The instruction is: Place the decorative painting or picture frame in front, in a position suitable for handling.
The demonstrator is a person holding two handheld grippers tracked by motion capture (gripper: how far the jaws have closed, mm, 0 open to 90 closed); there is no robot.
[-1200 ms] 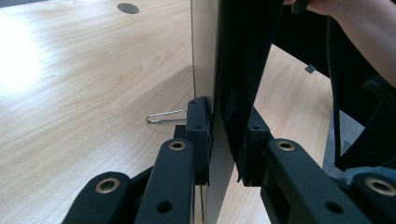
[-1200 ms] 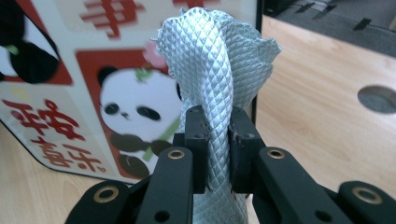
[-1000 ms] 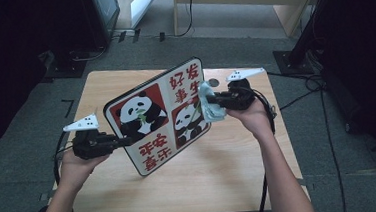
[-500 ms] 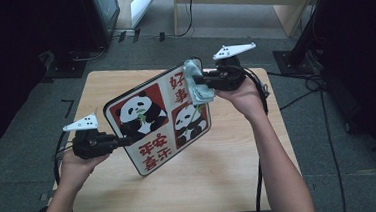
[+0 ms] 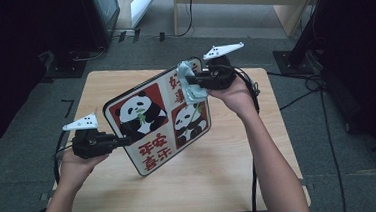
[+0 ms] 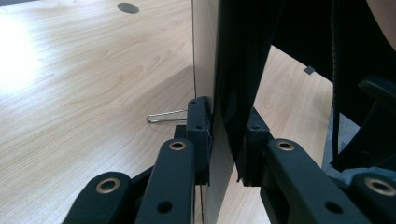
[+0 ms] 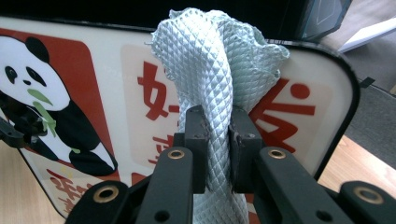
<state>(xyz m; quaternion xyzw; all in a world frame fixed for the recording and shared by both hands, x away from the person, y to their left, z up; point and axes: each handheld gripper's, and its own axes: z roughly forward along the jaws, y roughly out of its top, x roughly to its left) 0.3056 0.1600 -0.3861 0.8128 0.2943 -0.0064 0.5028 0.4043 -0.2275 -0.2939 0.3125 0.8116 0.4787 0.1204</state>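
A white board [image 5: 162,118] with two pandas on red panels and red characters is held tilted above the wooden table [image 5: 260,171]. My left gripper [image 5: 125,139] is shut on its left edge; in the left gripper view the jaws [image 6: 227,140] clamp the thin board [image 6: 205,70] edge-on. My right gripper [image 5: 194,80] is shut on a pale green quilted cloth [image 5: 191,88] pressed against the board's upper right corner. In the right gripper view the cloth [image 7: 210,56] bunches up between the jaws [image 7: 217,140], in front of the board [image 7: 116,84].
A thin wire loop [image 6: 166,115] lies on the table [image 6: 93,84] behind the board. Cables [image 5: 247,82] trail from the right gripper across the table's right side. Dark equipment [image 5: 99,12] and a wooden furniture frame [image 5: 249,1] stand on the grey floor beyond.
My right gripper has carried the cloth up and leftward over the board's face to its top right corner. The left gripper and the board have kept still.
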